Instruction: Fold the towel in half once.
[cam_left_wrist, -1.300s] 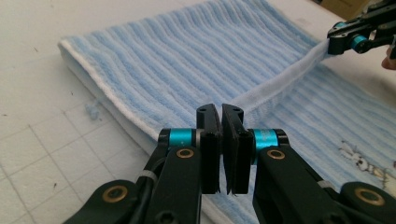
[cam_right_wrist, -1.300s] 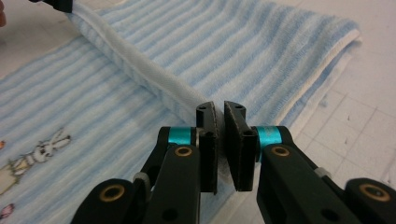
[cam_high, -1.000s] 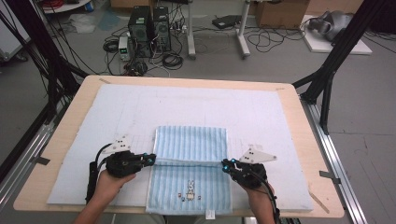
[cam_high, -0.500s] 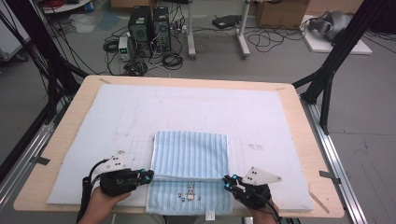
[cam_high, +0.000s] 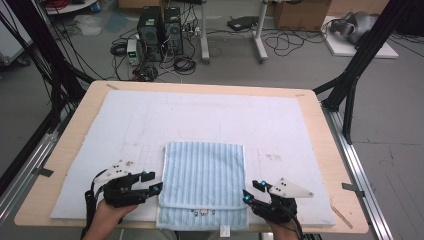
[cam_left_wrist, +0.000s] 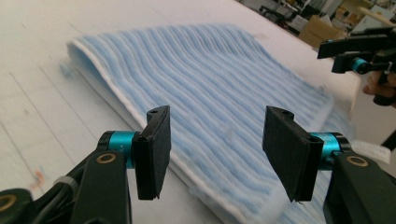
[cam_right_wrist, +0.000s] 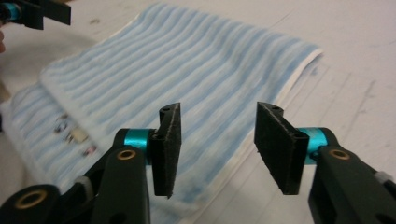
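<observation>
1. Blue-and-white striped towel (cam_high: 204, 185) lies folded flat on the white mat (cam_high: 210, 117) covering the wooden table (cam_high: 320, 130), at the middle of the mat's near edge.
2. Upper layer of the towel stops short of the near edge; a strip of the lower layer shows there with a small printed patch (cam_high: 204, 212). A white tag (cam_high: 225, 231) sticks out over the near edge.
3. Left gripper (cam_high: 154, 183) sits just beside the towel's left edge, near its near-left corner, held by the person's left hand (cam_high: 107, 217).
4. Left jaws have just been opening; they stand wide apart with nothing pinched. In the left gripper view the pads (cam_left_wrist: 154, 154) hang over the towel's edge, cloth seen through the gap, not pressed.
5. Right gripper (cam_high: 252, 192) sits just beside the towel's right edge, near its near-right corner.
6. Right jaws have also just been opening; wide, holding nothing. In the right gripper view the pads (cam_right_wrist: 169, 149) are above the towel's white border, clear of it.
7. Grey three-cornered plates top both grippers.
8. Floor past the far edge: computer towers (cam_high: 159, 26) and cables.
</observation>
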